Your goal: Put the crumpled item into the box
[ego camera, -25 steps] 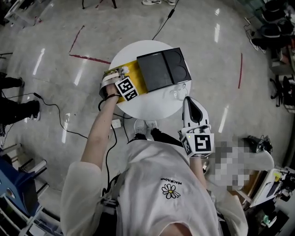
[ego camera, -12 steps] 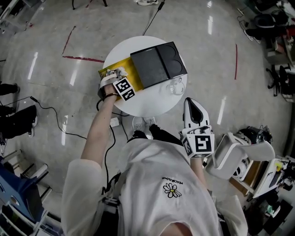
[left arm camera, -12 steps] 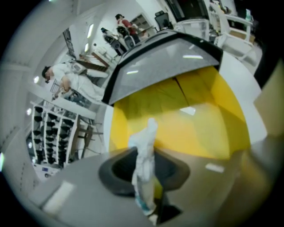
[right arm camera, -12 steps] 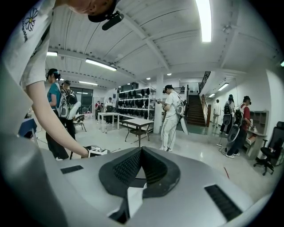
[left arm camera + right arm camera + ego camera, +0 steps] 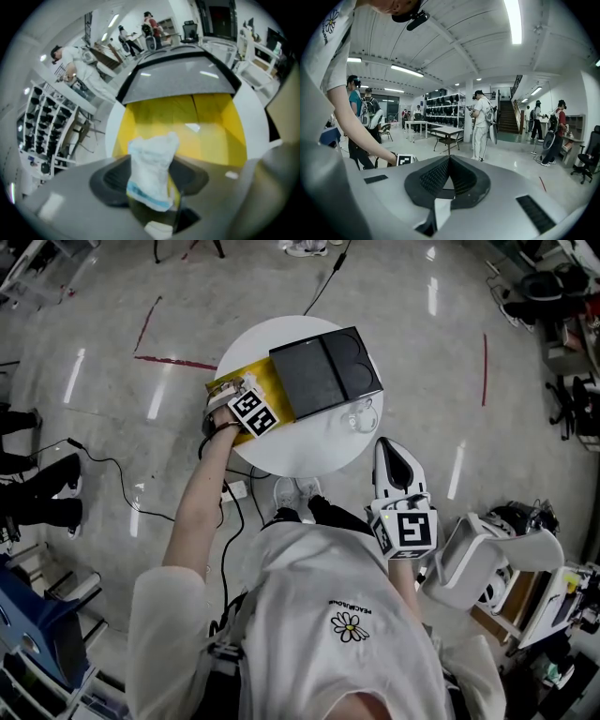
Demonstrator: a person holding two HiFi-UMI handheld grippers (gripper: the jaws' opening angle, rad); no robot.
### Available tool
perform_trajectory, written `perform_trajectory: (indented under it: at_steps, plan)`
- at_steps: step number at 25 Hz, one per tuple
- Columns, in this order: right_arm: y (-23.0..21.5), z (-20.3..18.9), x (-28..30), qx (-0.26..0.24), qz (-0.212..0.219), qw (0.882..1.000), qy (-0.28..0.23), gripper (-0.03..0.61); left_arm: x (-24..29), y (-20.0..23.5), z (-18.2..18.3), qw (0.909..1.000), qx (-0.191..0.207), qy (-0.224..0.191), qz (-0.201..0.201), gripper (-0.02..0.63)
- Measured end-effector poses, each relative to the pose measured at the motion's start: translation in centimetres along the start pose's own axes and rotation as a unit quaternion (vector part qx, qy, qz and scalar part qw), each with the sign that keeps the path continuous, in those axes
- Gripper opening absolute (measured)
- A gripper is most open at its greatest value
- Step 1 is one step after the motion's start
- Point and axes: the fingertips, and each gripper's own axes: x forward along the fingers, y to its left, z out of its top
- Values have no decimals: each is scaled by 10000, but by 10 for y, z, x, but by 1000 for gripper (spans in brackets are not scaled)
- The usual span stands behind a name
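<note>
Left gripper hovers over the yellow cardboard box, jaws opening around the crumpled white wrapper, seemingly to drop it.

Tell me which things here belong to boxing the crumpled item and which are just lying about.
Job: crumpled item, between the left tool's opening jaws; yellow box.
Lying about: black tray; small clear object; idle right tool, shut.

1. Bright, even light from ceiling tubes, twelve o'clock in the right gripper view.
2. Glare streaks the floor, head view.
3. Gripper views bow heavily, corners black; left one blurs toward six o'clock.
</note>
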Motion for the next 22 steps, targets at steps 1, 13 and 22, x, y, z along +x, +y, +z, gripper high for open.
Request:
perform_trajectory:
  at_steps: [1,13,22]
  plan:
    - [1,0,-1,-1,19,10000,-12,2,-2,-4,0,10000,18,-4,-80,237]
    - [10,5,-4,-19,294,9993,-219,2,-29,-8,18,9992,-173,-319,-137,327]
    - [31,23,6,-142,725,9956,-577,2,-124,94,82,9850,-627,-1359,857,293]
